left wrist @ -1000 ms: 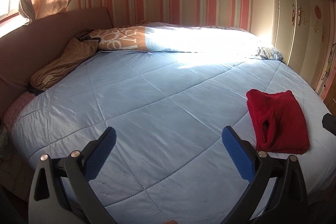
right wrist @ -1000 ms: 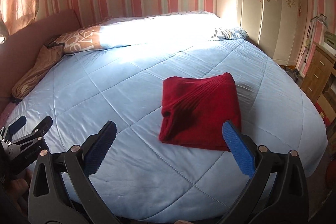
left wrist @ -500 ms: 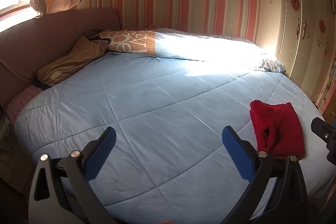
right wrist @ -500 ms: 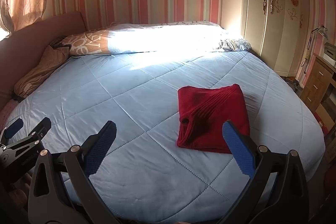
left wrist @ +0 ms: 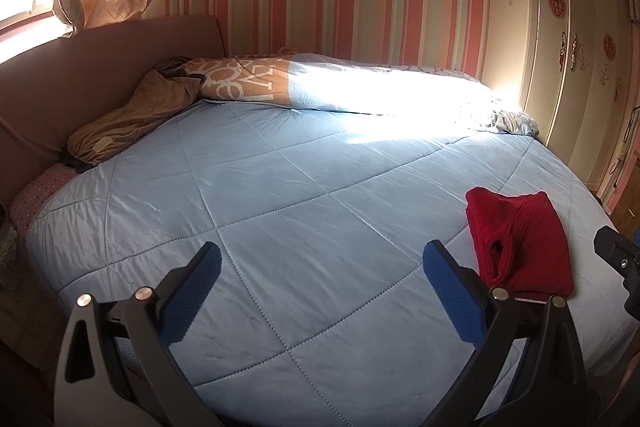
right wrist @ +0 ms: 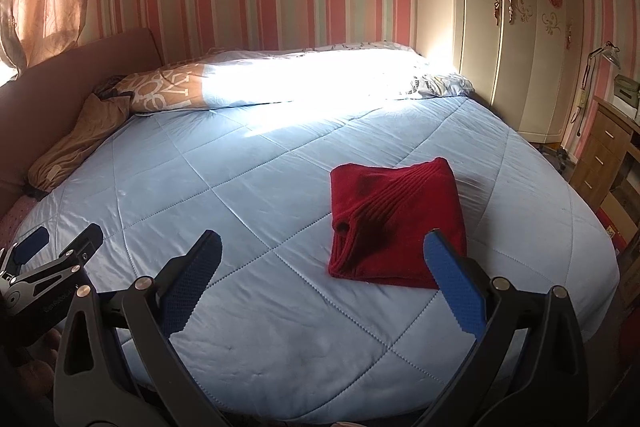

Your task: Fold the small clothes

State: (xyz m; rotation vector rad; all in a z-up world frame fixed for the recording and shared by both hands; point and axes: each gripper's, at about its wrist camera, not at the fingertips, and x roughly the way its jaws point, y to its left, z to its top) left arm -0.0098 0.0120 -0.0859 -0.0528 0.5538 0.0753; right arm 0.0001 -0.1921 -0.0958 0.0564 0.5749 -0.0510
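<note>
So, sweater: folded red ribbed knit sweater lies flat on the quilted light-blue bedspread, right of centre in the right wrist view, lower right in the left one.
Left gripper: jaws wide apart, holding nothing, over bare quilt.
Right gripper: jaws spread too, empty, its right blue pad overlapping the sweater's lower right corner in frame.

One red sweater, two hand-held grippers, one bed.

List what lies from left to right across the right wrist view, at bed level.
Left gripper → brown garment → patterned pillow → red sweater → wooden drawers.
</note>
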